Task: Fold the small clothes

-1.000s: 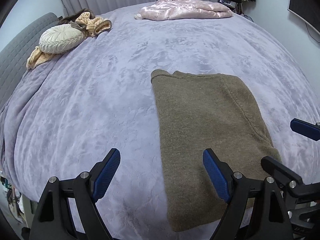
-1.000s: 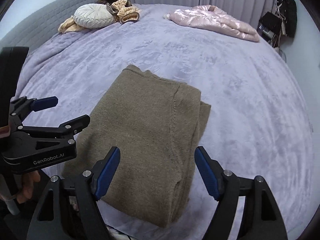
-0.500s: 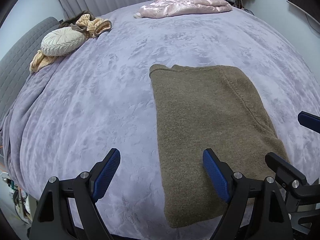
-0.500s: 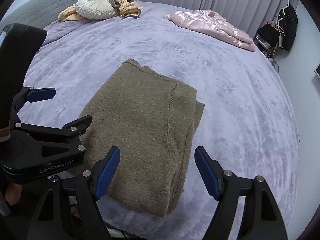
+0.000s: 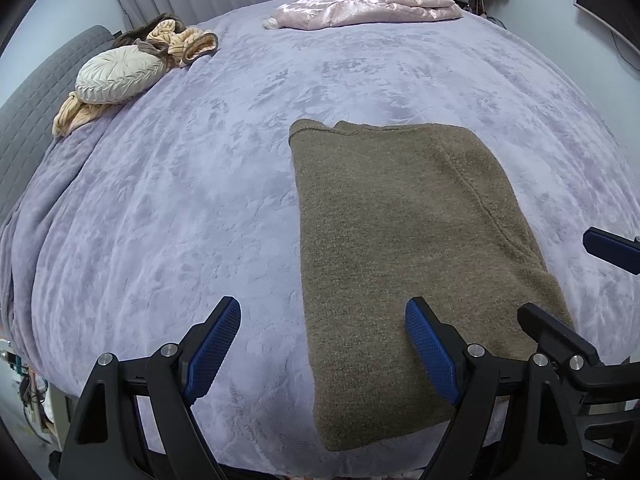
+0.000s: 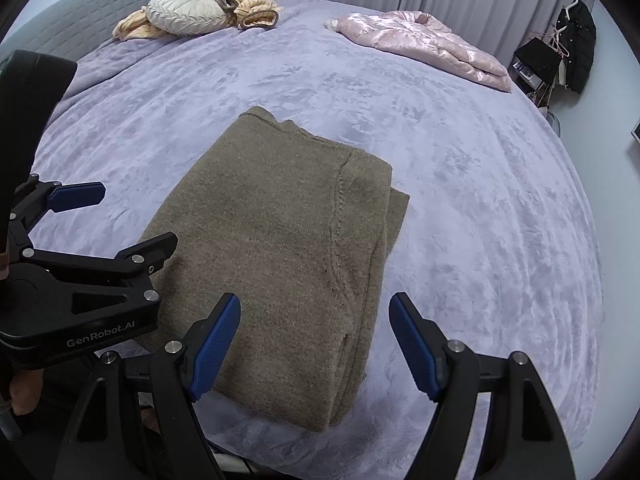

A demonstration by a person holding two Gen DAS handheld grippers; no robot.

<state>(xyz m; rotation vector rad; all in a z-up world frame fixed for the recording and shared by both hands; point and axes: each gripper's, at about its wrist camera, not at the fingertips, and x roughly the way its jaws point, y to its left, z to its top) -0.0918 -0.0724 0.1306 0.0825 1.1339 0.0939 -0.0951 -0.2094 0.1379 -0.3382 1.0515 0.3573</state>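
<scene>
An olive-brown knit garment [image 5: 400, 248] lies folded into a flat rectangle on the lavender bed cover [image 5: 180, 200], near the bed's front edge. It also shows in the right wrist view [image 6: 280, 248], with layered edges on its right side. My left gripper [image 5: 322, 346] is open and empty, hovering above the garment's near left edge. My right gripper [image 6: 316, 344] is open and empty, above the garment's near right part. Each gripper shows in the other's view: the right one [image 5: 576, 292] and the left one [image 6: 100, 216].
A pink satin jacket [image 5: 360, 4] lies at the far side of the bed. A round cream cushion [image 5: 120, 76] and beige and brown clothes [image 5: 180, 40] sit by the grey headboard [image 5: 36, 100]. Dark clothes hang at the far right [image 6: 576, 48].
Both grippers have risen and drawn back slightly from the garment, so it looks smaller and farther. The garment has not moved. Both grippers stay open.
</scene>
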